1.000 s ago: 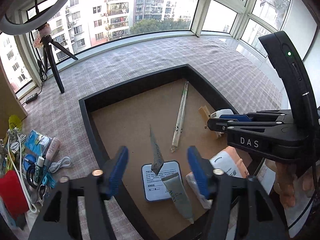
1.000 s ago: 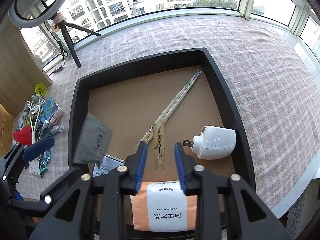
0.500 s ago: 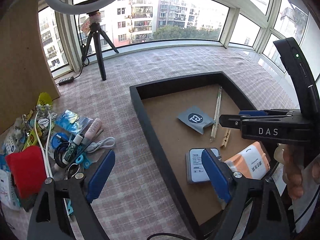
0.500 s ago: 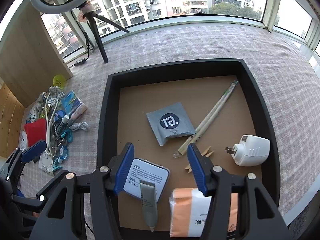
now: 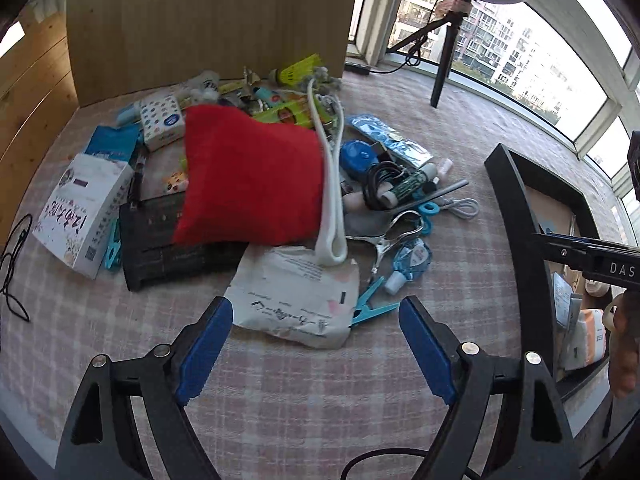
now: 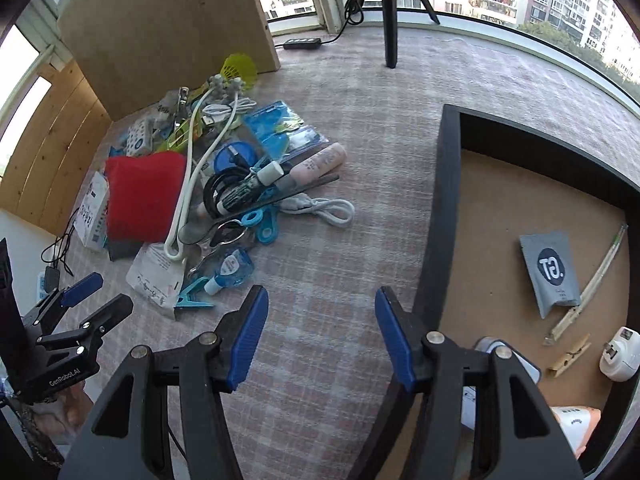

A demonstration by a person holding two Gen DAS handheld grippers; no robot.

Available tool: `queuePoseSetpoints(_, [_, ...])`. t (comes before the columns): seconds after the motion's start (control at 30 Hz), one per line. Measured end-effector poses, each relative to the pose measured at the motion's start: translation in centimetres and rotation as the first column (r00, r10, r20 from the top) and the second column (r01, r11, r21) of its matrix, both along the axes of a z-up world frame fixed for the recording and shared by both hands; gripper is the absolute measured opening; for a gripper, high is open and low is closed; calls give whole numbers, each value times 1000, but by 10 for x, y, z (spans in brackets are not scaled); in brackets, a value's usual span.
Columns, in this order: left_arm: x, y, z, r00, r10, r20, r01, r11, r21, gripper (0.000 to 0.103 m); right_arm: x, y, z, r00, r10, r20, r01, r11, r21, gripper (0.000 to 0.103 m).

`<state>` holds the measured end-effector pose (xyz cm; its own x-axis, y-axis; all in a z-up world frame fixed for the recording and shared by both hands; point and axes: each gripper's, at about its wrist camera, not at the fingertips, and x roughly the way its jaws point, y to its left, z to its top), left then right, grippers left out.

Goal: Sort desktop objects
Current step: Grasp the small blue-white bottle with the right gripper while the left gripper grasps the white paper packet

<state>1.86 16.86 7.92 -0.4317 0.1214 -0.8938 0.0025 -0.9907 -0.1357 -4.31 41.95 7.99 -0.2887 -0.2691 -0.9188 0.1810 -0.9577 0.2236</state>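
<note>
"GT." on grey sachet (image 6: 551, 271) ("DAS" on right tongs (image 5: 592, 258)).

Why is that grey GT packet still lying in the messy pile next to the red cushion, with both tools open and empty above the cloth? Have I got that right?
Not quite. The grey GT packet lies inside the black tray, beside the chopsticks, as the right wrist view shows. The rest holds: the red cushion sits in the pile, and the left tool and right tool are both open and empty.

The left gripper (image 5: 316, 344) and right gripper (image 6: 320, 336) both hover empty, jaws spread wide, each pointing toward 12 o'clock.
</note>
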Motion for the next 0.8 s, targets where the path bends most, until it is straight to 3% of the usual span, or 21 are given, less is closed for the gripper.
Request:
queuePoseSetpoints(0.1, [6, -26, -12, 998, 61, 32, -62, 998, 23, 81, -6, -28, -12, 999, 34, 28, -34, 999, -3, 55])
queuePoseSetpoints(0.3, [9, -49, -31, 992, 93, 80, -98, 993, 66, 81, -19, -63, -33, 996, 34, 81, -34, 999, -3, 55])
queuePoseSetpoints(0.57, [-5, -46, -49, 990, 77, 120, -92, 988, 124, 81, -29, -92, -54, 991, 18, 132, -20, 1000, 15, 55])
queuePoseSetpoints(0.8, [-21, -33, -55, 989, 63, 135, -86, 980, 179, 74, -33, -97, -61, 987, -39, 153, 36, 999, 23, 55])
